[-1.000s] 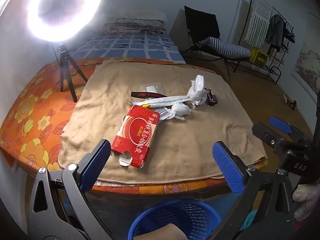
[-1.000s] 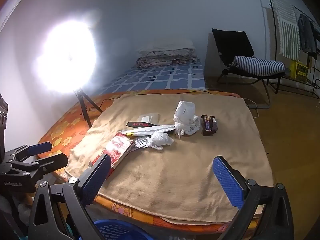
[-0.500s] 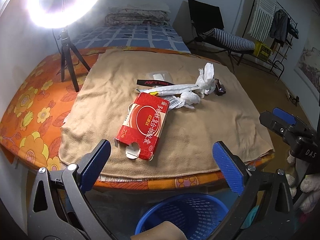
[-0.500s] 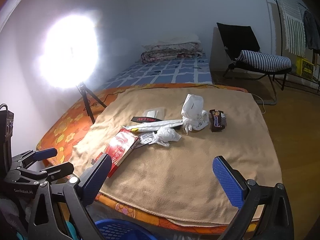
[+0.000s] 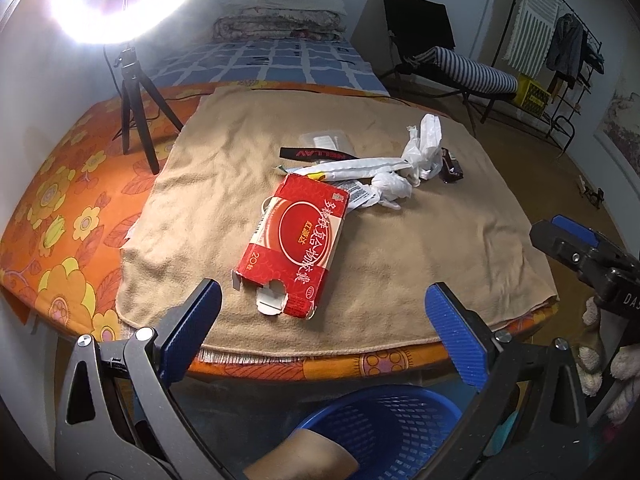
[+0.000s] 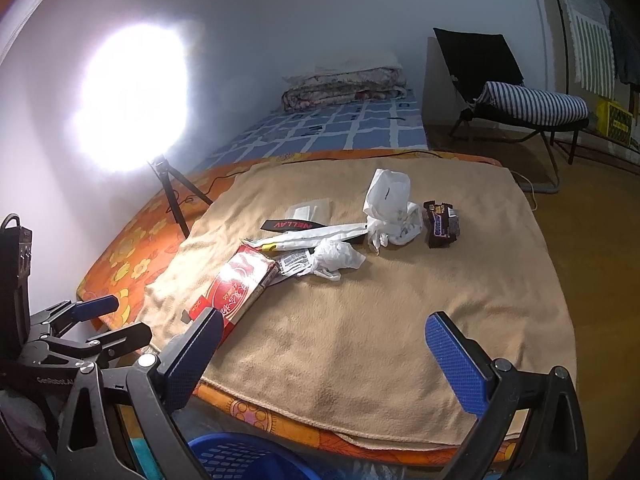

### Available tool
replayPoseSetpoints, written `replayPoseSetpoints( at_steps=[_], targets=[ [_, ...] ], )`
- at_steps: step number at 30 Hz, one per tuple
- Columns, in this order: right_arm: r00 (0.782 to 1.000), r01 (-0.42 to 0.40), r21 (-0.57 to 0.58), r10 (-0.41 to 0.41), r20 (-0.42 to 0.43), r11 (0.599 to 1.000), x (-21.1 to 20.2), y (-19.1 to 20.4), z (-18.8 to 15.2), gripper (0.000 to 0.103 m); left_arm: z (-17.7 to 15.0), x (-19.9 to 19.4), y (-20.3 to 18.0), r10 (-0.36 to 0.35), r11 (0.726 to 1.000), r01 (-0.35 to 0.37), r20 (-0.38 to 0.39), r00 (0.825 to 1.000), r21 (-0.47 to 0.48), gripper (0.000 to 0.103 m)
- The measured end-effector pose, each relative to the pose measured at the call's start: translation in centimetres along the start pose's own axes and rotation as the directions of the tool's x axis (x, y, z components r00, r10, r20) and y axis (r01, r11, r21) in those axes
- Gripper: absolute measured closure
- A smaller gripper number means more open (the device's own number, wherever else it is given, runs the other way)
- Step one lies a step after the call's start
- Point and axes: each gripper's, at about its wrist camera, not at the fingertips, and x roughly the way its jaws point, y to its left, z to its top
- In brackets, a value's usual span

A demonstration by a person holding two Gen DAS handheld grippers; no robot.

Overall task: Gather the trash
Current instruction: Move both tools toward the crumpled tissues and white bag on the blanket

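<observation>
A flattened red carton (image 5: 296,246) lies on the tan blanket (image 5: 440,248), nearest the front edge; it also shows in the right wrist view (image 6: 240,288). Behind it lie crumpled white plastic bags (image 5: 424,148), a long white wrapper (image 5: 360,168), a black strip with red letters (image 5: 316,154), a clear packet (image 5: 326,138) and a dark candy bar wrapper (image 6: 442,224). My left gripper (image 5: 320,320) is open and empty, above the blanket's front edge before the carton. My right gripper (image 6: 324,354) is open and empty, to the right. A blue basket (image 5: 384,428) stands below the edge.
A ring light on a tripod (image 5: 136,80) stands on the orange flowered mattress (image 5: 60,184) at the left. A blue checked bed (image 5: 272,64) with folded bedding lies behind. A black folding chair (image 5: 432,44) and a clothes rack (image 5: 560,52) stand at the right on the floor.
Both grippers have moved forward and a little higher toward the blanket. The trash looks closer. Both stay open and nothing was taken hold of.
</observation>
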Motion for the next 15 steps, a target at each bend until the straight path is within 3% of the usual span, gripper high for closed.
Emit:
replayPoseSetpoints(
  at_steps=[15],
  targets=[
    [1.0, -0.019, 0.024, 0.02, -0.011, 1.0, 2.0, -0.6, 1.2, 0.003, 0.9, 2.4, 1.9, -0.014, 1.0, 0.013, -0.039, 0.999, -0.019, 0.0]
  ],
)
